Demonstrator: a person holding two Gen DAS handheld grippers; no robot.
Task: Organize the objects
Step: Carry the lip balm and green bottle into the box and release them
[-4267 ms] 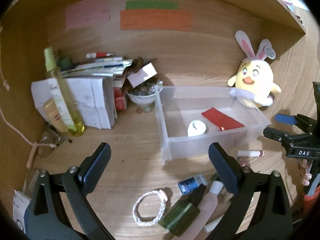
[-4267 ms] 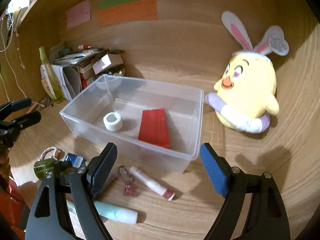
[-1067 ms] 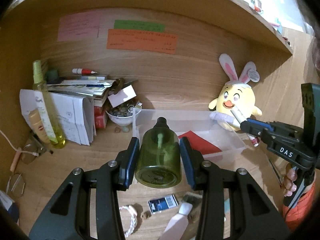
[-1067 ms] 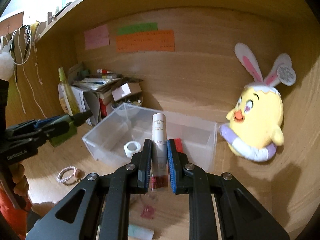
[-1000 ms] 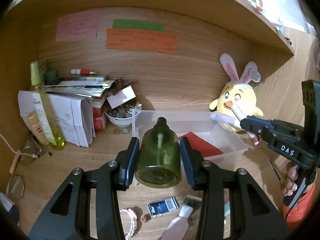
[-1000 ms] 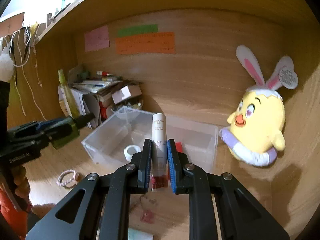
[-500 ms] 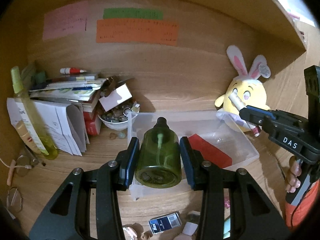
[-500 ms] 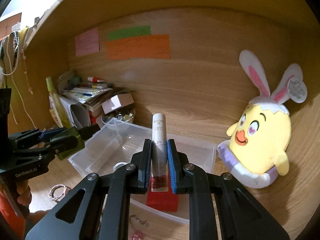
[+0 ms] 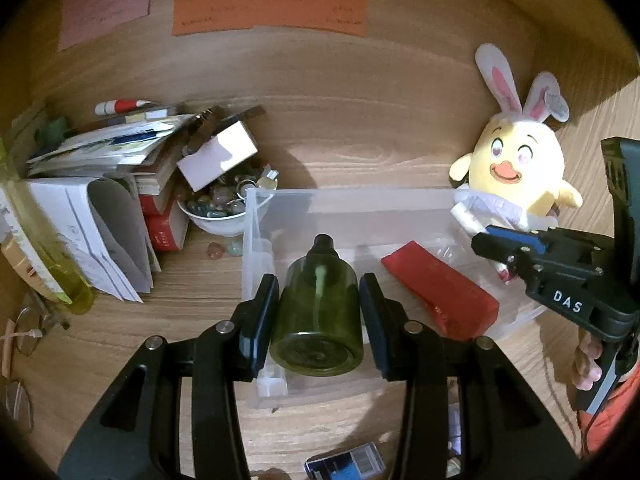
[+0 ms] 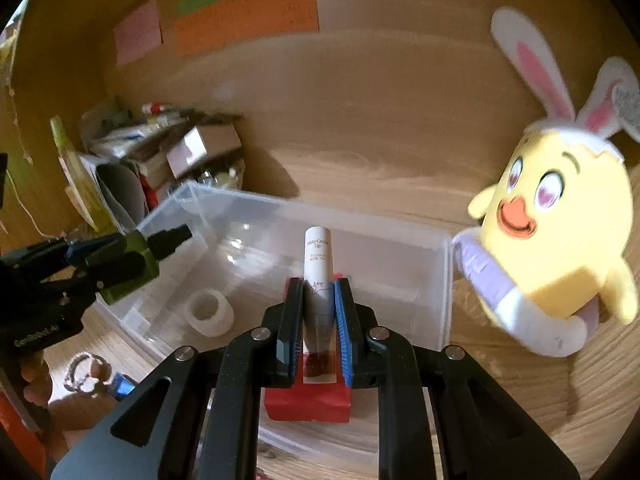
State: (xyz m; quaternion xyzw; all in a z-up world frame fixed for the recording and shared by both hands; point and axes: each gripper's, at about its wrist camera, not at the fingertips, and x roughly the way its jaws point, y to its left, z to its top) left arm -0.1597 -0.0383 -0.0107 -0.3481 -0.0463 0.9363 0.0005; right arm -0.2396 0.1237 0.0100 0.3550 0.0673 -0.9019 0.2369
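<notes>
From the left wrist, our left hand-held gripper (image 9: 318,312) clamps a green pump bottle (image 9: 318,312) over the clear plastic bin (image 9: 352,200).

From the right wrist, our right hand-held gripper (image 10: 319,312) pinches a white lip-balm tube (image 10: 319,272) above the red box (image 10: 308,402) in that bin.

I can read white letters "DAS" on the side of the black right gripper (image 9: 490,240) in my left wrist view. From the right wrist view, the black left gripper (image 10: 136,250) carries pale lettering that looks like "GenRobot.AI". The white cylindrical lip-balm tube (image 10: 318,276) clamped ahead of me has small print near its cap; only "Lip" comes through clearly. Writing on the orange paper note (image 9: 270,8) and the pink paper note (image 9: 104,4) on the wooden wall is too faint to read.
</notes>
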